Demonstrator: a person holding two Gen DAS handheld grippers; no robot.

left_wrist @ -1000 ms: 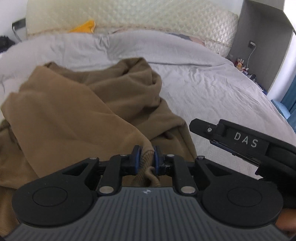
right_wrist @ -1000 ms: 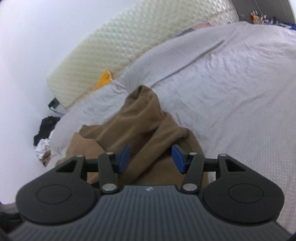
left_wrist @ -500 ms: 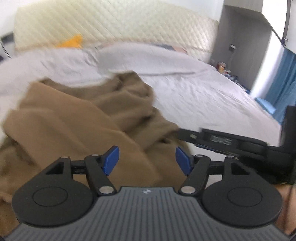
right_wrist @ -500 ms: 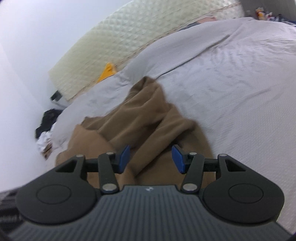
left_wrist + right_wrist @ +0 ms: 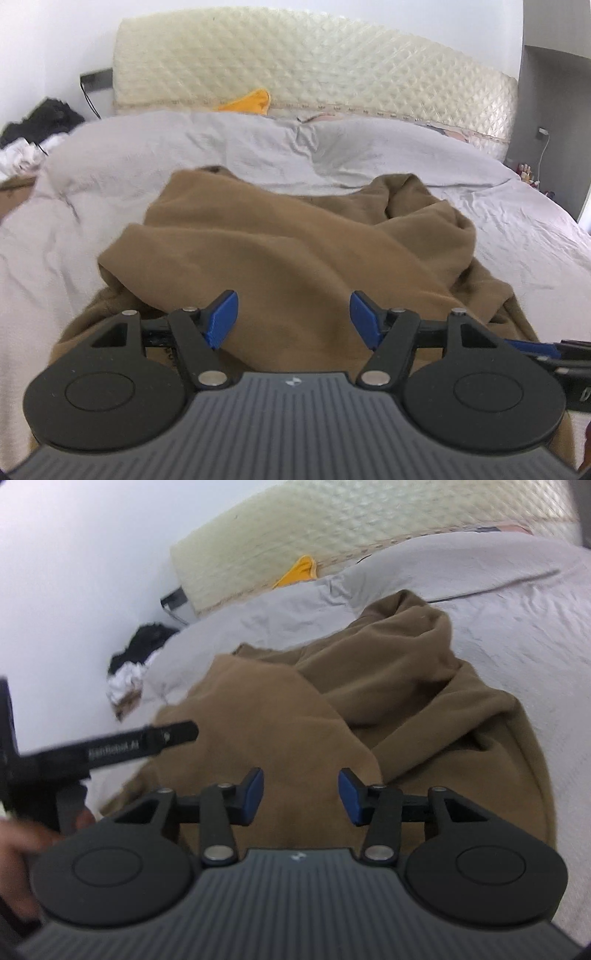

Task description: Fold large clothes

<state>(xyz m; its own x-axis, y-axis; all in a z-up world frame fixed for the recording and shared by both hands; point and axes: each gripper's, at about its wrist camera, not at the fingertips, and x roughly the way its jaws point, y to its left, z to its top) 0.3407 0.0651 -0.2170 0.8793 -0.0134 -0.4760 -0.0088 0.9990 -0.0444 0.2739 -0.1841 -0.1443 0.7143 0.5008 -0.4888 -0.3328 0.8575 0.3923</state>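
Observation:
A large brown garment (image 5: 295,243) lies crumpled on the grey bed sheet (image 5: 184,147), with a bunched fold at its far right. It also shows in the right wrist view (image 5: 332,701). My left gripper (image 5: 293,317) is open and empty, just above the garment's near part. My right gripper (image 5: 300,797) is open and empty above the garment's near edge. The left gripper's black body (image 5: 110,749) shows at the left of the right wrist view. A part of the right gripper (image 5: 554,350) shows at the right edge of the left wrist view.
A cream quilted headboard (image 5: 314,74) stands behind the bed, with a yellow item (image 5: 247,103) at its base. Dark and white clothes (image 5: 37,122) are piled at the far left. A grey cabinet (image 5: 554,110) stands at the right.
My left gripper was shut on a fold of the brown garment, then opened and let it go. Both grippers have swung left, and the view now faces the headboard.

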